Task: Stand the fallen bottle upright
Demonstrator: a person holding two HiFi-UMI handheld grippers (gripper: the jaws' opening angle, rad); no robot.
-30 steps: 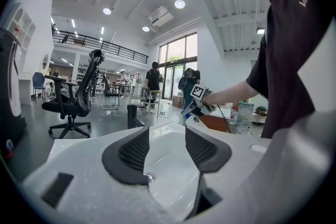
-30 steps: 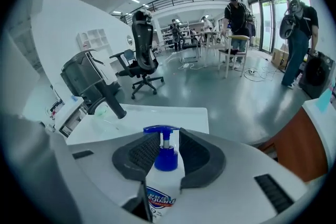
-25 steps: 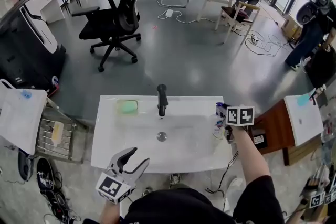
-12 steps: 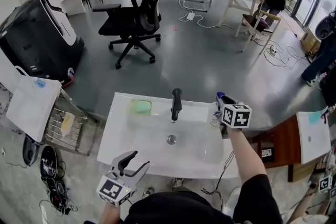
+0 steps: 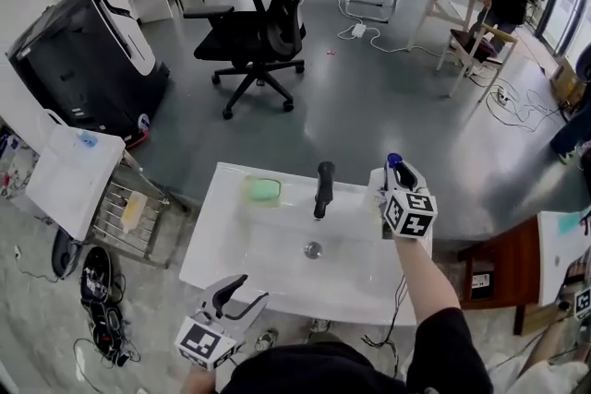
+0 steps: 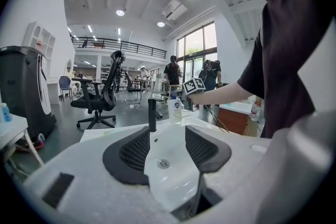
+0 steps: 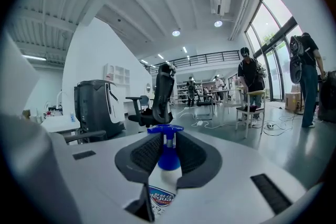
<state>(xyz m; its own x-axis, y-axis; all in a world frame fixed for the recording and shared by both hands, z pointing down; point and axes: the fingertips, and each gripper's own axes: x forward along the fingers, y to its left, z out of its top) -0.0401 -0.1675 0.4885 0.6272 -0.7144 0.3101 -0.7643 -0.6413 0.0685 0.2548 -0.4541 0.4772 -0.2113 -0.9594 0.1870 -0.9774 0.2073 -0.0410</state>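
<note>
White sink | right gripper pinching bottle (blue pump up) | left gripper jaws spread, empty

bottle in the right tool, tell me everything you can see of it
The bottle is a white plastic pump dispenser with a blue pump head and collar and a blue shield-shaped label on its front. It stands upright at the far right corner of the white sink, to the right of the black tap. The right tool is shut on its neck and shoulder, one pad on each side. Whether its base rests on the rim cannot be told.
</note>
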